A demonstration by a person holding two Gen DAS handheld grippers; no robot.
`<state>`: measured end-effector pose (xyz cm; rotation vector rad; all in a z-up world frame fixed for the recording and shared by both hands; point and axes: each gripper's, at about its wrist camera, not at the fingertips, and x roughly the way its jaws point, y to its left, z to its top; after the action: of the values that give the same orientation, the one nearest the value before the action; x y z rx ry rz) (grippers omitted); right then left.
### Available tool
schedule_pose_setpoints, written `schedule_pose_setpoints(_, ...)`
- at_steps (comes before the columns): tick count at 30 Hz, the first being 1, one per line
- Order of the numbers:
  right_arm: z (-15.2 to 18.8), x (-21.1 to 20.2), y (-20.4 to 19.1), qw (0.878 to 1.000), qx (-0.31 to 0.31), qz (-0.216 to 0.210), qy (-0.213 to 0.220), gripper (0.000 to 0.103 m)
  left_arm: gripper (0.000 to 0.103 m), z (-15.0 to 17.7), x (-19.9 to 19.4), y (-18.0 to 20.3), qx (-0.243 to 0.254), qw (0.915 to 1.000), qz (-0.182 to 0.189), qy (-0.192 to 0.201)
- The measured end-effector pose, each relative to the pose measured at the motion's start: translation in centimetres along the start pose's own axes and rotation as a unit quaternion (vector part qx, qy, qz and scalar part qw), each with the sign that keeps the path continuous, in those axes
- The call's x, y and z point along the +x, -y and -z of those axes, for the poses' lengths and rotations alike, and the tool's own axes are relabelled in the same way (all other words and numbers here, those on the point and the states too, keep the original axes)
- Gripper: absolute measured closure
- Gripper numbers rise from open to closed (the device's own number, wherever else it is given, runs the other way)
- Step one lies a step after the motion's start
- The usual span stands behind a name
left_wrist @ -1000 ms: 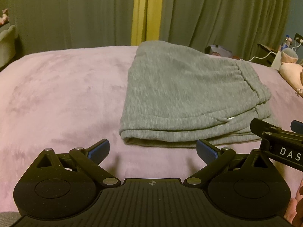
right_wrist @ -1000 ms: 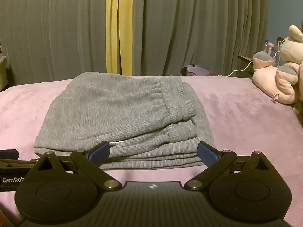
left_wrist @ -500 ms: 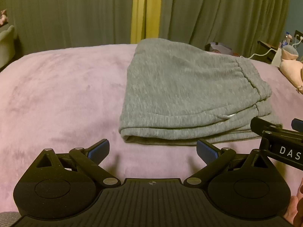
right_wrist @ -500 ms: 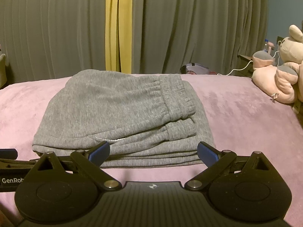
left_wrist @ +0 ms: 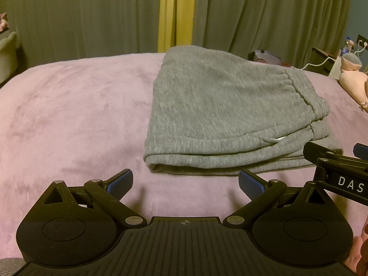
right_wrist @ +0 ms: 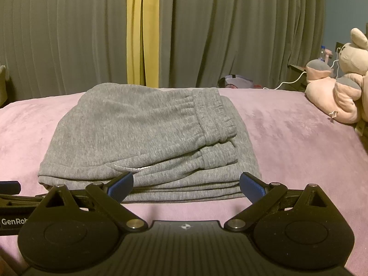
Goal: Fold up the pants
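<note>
Grey sweatpants (left_wrist: 225,112) lie folded in a flat stack on the pink bedcover (left_wrist: 69,119), elastic waistband on the right. They also show in the right wrist view (right_wrist: 147,138). My left gripper (left_wrist: 185,182) is open and empty, just short of the stack's near left corner. My right gripper (right_wrist: 186,187) is open and empty, at the stack's near edge. The right gripper's body shows at the right edge of the left wrist view (left_wrist: 340,174).
Green curtains (right_wrist: 230,32) with a yellow strip (right_wrist: 142,30) hang behind the bed. Pink stuffed toys (right_wrist: 340,92) sit at the right edge of the bed, by a nightstand (right_wrist: 296,76) with a white cable and a bottle. The bedcover (right_wrist: 299,138) lies bare beside the pants.
Both grippers have drawn back slightly and stay open. The folded pants have not moved.
</note>
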<state>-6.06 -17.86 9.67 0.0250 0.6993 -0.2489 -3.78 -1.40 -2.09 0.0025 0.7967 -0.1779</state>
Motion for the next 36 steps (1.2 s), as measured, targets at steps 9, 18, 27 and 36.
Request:
schedule_pose_setpoints(9, 0.06, 0.13, 0.03, 1.0, 0.002, 0.0, -0.002, 0.004, 0.001, 0.06, -0.01, 0.06, 0.002, 1.0, -0.001, 0.0)
schedule_pose_setpoints(18, 0.21, 0.24, 0.08, 1.0, 0.003, 0.001, -0.005, 0.004, 0.001, 0.14, 0.02, 0.04, 0.004, 1.0, 0.001, -0.001)
schedule_pose_setpoints(27, 0.29, 0.34, 0.05, 1.0, 0.002, 0.001, -0.006, 0.004, 0.001, 0.18, 0.09, 0.08, 0.006, 1.0, 0.002, -0.002)
schedule_pose_setpoints(36, 0.42, 0.55, 0.04, 1.0, -0.003, 0.002, -0.009, 0.004, 0.001, 0.27, 0.11, 0.05, 0.006, 1.0, 0.002, -0.004)
